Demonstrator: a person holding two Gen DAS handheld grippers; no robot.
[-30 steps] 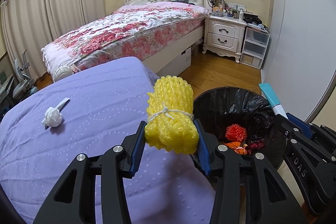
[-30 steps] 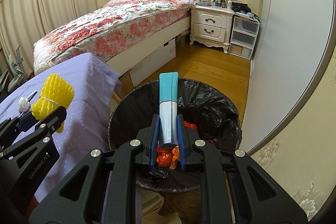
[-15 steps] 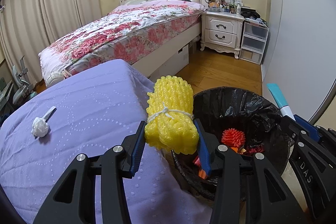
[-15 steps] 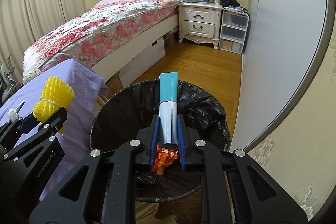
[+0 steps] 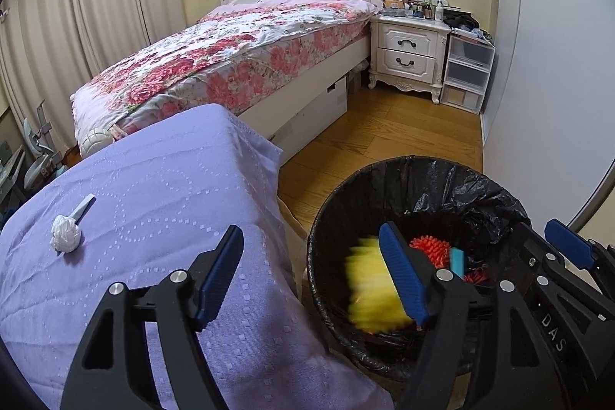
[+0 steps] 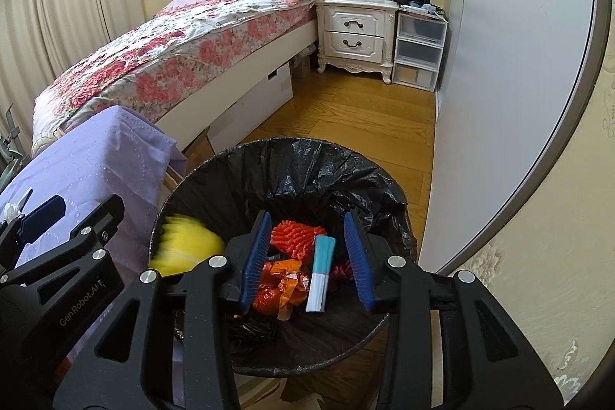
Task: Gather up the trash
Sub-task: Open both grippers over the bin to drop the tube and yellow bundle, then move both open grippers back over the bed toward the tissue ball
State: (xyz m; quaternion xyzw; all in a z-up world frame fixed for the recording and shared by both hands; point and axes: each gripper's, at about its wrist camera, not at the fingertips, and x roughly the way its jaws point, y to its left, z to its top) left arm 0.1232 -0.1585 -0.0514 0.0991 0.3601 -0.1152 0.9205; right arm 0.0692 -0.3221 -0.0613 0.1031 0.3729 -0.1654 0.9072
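Note:
A black-lined trash bin (image 5: 434, 175) (image 6: 307, 156) stands on the floor beside the purple-covered table (image 5: 153, 195). My left gripper (image 5: 311, 271) is open over the bin's left rim. The yellow foam net (image 5: 371, 289) (image 6: 184, 248) is blurred, falling into the bin. My right gripper (image 6: 309, 254) is open above the bin. The teal and white tube (image 6: 321, 273) (image 5: 456, 261) lies in the bin among orange foam (image 6: 294, 233) and orange wrappers (image 6: 282, 285). A white crumpled wad (image 5: 66, 237) lies on the table at the left.
A bed with a floral cover (image 5: 238, 52) stands behind the table. A white nightstand (image 5: 407, 52) and plastic drawers (image 5: 467, 72) are at the far wall. A grey wardrobe door (image 5: 557, 64) runs along the right. Wooden floor (image 5: 384, 133) lies between them.
Both grippers opened. The yellow foam net dropped from the left one and the teal tube from the right one into the bin. Both grippers moved further over the bin.

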